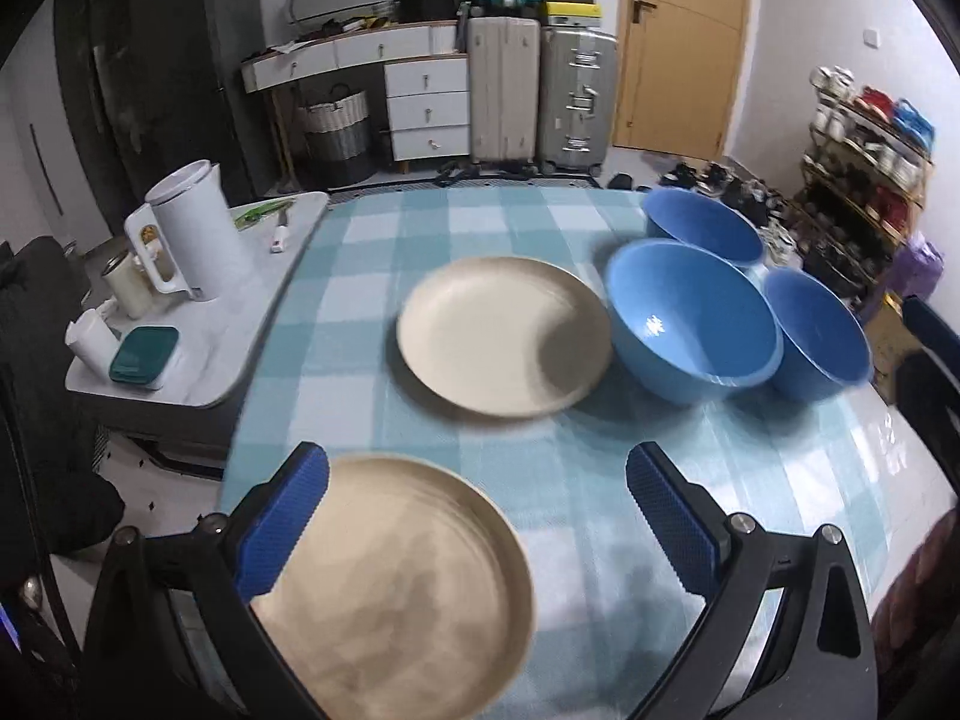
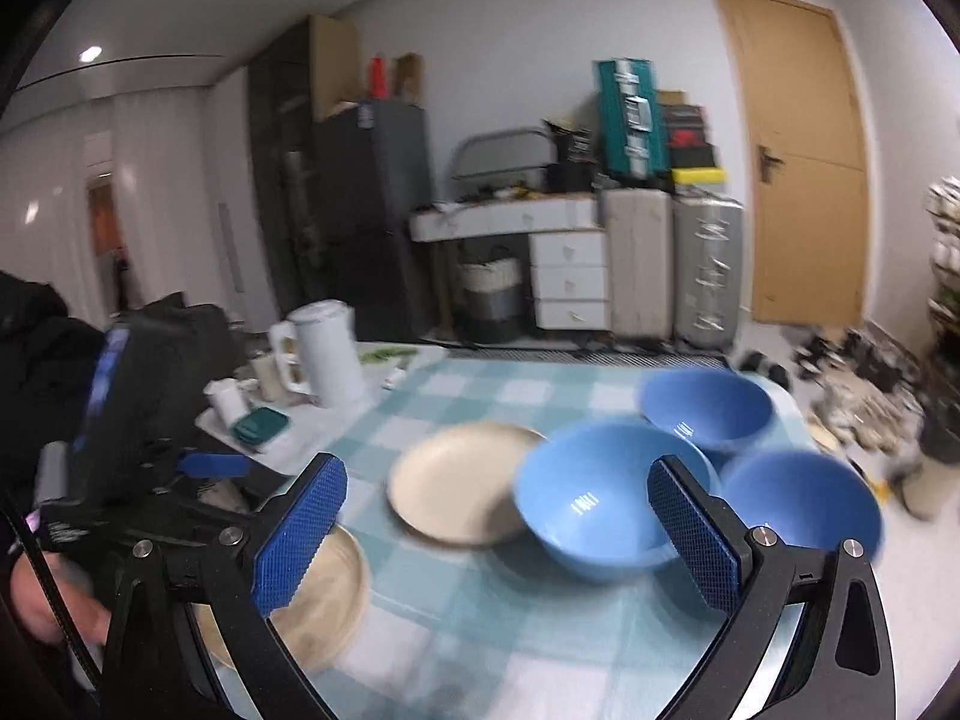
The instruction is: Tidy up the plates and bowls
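Two cream plates lie on the checked tablecloth: one in the middle (image 1: pixel 501 336) (image 2: pixel 453 483), another near the front left edge (image 1: pixel 396 588) (image 2: pixel 324 594). Three blue bowls stand to the right: a near one (image 1: pixel 690 321) (image 2: pixel 594 498), a far one (image 1: pixel 702 225) (image 2: pixel 705 408) and a rightmost one (image 1: pixel 819 333) (image 2: pixel 798 501). My left gripper (image 1: pixel 477 522) is open above the near plate's right part, holding nothing. My right gripper (image 2: pixel 498 531) is open in front of the near bowl, empty. The left gripper's body (image 2: pixel 138 396) shows at the left of the right wrist view.
A side table (image 1: pixel 198 360) left of the table holds a white kettle (image 1: pixel 195 231), a cup and a green box (image 1: pixel 144 354). Suitcases, drawers and a door stand behind. A shoe rack (image 1: pixel 864 180) and a dark chair (image 1: pixel 930 372) are at the right.
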{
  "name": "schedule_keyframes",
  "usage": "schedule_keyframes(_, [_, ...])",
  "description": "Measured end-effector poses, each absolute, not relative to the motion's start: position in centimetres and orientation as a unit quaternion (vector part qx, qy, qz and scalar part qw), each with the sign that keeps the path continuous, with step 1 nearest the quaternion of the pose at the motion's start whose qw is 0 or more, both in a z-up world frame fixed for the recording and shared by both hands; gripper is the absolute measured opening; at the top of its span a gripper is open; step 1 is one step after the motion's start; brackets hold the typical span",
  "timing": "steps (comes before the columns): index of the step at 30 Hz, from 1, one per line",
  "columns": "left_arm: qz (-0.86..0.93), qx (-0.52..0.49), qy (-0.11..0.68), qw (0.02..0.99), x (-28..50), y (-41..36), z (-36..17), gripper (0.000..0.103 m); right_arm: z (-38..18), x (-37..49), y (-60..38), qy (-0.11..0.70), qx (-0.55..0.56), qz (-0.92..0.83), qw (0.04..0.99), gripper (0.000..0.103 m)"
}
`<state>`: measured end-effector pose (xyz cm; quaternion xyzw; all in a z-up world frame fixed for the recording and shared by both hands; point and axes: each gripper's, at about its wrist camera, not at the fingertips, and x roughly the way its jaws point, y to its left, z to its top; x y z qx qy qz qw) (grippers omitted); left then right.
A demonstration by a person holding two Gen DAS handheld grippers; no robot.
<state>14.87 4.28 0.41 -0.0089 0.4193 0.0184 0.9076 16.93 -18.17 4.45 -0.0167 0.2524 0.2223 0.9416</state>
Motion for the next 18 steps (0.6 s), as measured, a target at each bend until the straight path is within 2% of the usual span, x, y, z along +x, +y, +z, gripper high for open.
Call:
schedule_keyframes(5, [-0.015,-0.059,0.486,0.872,18.5,6.6,0.8,0.101,6.9,20.0,-14.8,0.271,-0.03,0.281,0.92,0.102])
schedule_keyframes(10, [0.009,-0.05,0.503,0.863,21.7,7.8,0.4,0.101,8.9,23.4,-12.3,0.277,-0.036,0.324,0.904,0.102])
schedule_keyframes(18, [0.034,-0.016,0.558,0.829,27.6,10.1,-4.0,0.101,6.5,32.1,-8.0,0.385,-0.066,0.304,0.869,0.102])
